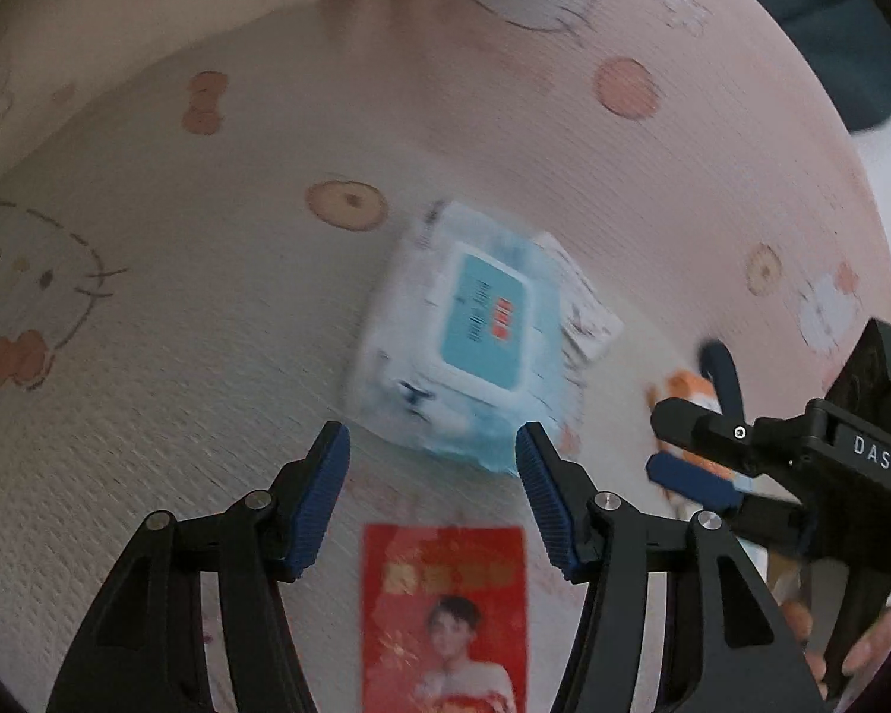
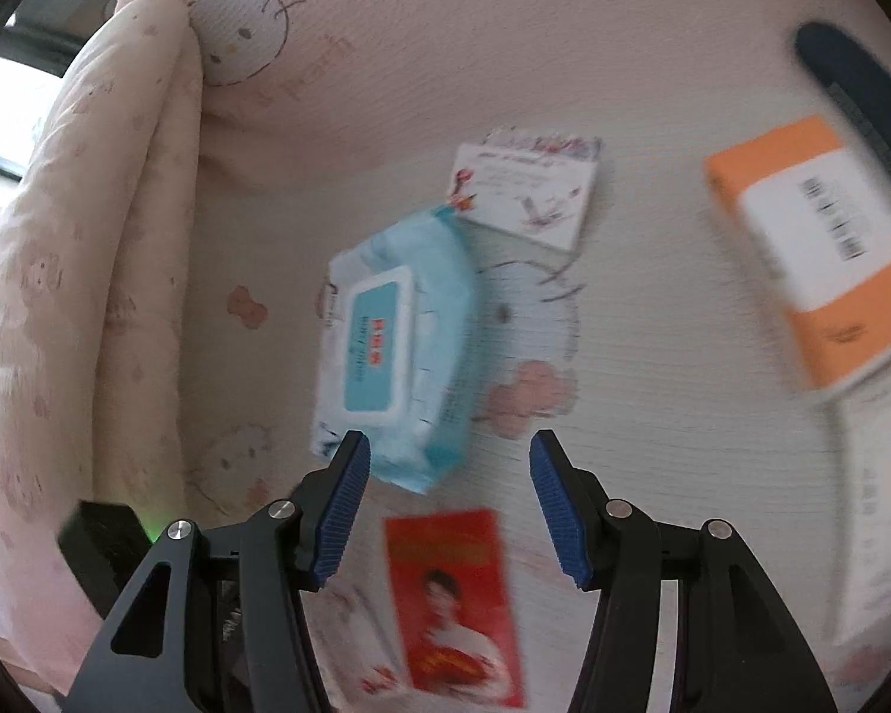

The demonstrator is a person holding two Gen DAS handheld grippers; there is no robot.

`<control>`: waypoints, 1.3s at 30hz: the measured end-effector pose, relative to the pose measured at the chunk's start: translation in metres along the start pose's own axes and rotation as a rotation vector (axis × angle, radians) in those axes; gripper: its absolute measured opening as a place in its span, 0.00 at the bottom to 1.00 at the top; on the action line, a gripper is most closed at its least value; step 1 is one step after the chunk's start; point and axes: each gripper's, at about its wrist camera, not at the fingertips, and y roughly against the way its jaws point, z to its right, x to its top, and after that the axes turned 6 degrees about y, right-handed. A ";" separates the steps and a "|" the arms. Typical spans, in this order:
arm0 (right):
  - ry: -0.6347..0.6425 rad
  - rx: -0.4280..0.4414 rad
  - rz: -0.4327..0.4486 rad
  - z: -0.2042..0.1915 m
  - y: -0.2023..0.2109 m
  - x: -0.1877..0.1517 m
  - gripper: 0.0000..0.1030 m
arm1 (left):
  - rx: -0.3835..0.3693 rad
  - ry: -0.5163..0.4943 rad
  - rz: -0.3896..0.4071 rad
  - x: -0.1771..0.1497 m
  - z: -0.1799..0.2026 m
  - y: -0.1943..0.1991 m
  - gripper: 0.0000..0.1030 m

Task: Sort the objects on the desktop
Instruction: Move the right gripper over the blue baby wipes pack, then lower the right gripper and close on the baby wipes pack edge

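Observation:
A blue and white wet-wipes pack (image 1: 475,333) lies on the pink cartoon-print cloth (image 1: 178,273), just ahead of my open, empty left gripper (image 1: 433,445). A red card with a portrait (image 1: 445,612) lies flat between and below the left fingers. My right gripper (image 2: 448,457) is open and empty above the cloth, with the wipes pack (image 2: 398,344) ahead to its left and the red card (image 2: 457,600) below it. The right gripper also shows in the left wrist view (image 1: 683,445), over an orange object. A small white notepad (image 2: 525,193) lies beyond the pack.
An orange and white box (image 2: 820,249) lies at the right, with a dark blue curved object (image 2: 849,89) behind it and a white sheet (image 2: 873,505) below it. A folded pink quilt (image 2: 77,237) rises along the left. The left gripper's black body (image 2: 107,540) shows at lower left.

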 end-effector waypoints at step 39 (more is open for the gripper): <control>0.046 -0.170 0.075 0.031 0.015 -0.050 0.17 | -0.118 -0.046 -0.144 -0.085 0.068 -0.027 0.21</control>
